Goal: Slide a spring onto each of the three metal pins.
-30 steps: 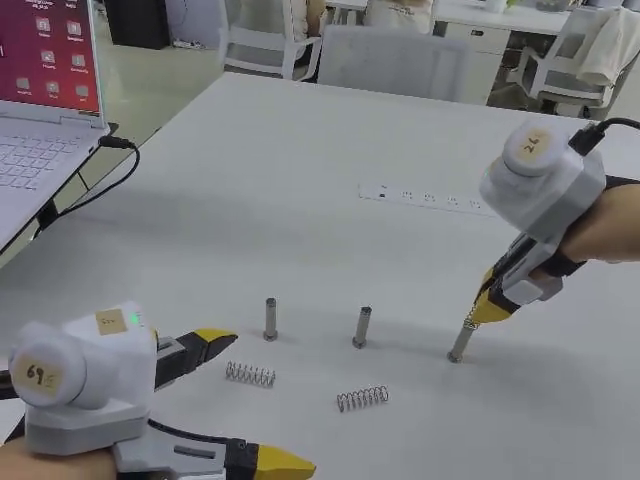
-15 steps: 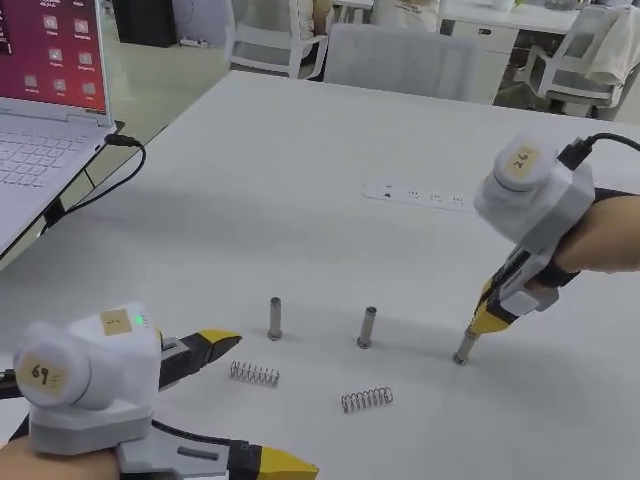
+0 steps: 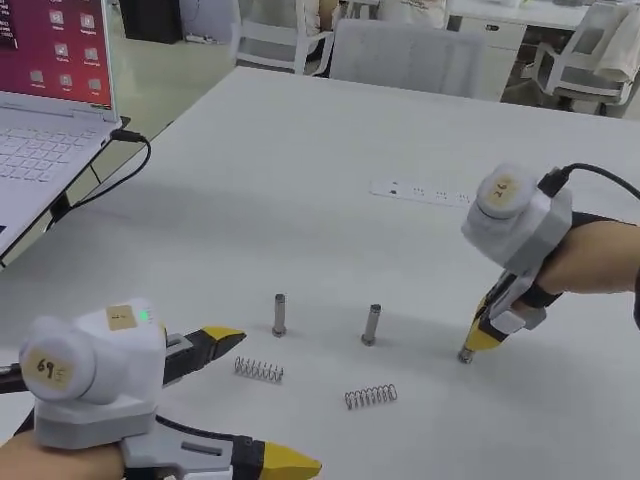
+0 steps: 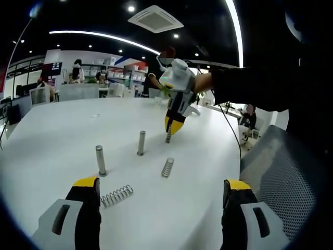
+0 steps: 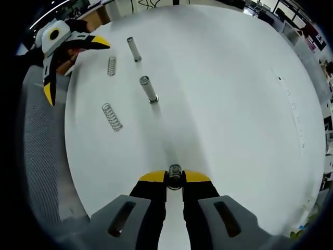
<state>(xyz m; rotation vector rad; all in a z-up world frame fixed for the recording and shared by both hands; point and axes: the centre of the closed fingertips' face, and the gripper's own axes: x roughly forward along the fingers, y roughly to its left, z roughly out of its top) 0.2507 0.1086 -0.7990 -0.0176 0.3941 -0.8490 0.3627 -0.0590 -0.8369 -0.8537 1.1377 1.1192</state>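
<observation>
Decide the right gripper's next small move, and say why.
Probably open the right gripper and lift clear. Its jaws are shut on a coiled steel spring that already sits low on the rightmost upright metal pin, near the white tabletop. The middle pin and left pin are bare, with two loose springs lying nearby.

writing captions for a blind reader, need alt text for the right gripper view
The right gripper is shut on a spring over the white table. Beyond stand two bare pins, two loose springs beside them, and the open left gripper at upper left.
</observation>
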